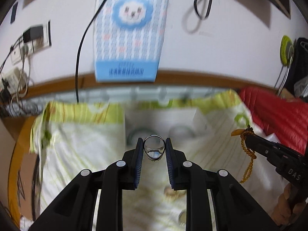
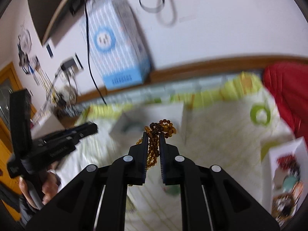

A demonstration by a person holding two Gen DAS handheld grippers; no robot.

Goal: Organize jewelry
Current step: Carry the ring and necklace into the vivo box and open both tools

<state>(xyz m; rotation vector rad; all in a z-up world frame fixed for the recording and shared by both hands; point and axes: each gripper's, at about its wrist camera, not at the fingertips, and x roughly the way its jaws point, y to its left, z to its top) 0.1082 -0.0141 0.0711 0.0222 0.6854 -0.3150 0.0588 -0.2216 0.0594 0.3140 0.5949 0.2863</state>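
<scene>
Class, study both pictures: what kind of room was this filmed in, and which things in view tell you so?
Most likely a bedroom at home. The work surface looks like a bed: a green-patterned sheet against a wooden rail, with a red quilt piled beside it. A wall socket with plugs and cables fits a lived-in room.

A white wall (image 1: pixel 231 53) rises at the far side above a brown wooden rail (image 1: pixel 182 76), with sockets and tangled cables (image 1: pixel 28 44) on its left and a green-patterned white sheet (image 1: pixel 80 146) spread near.
</scene>
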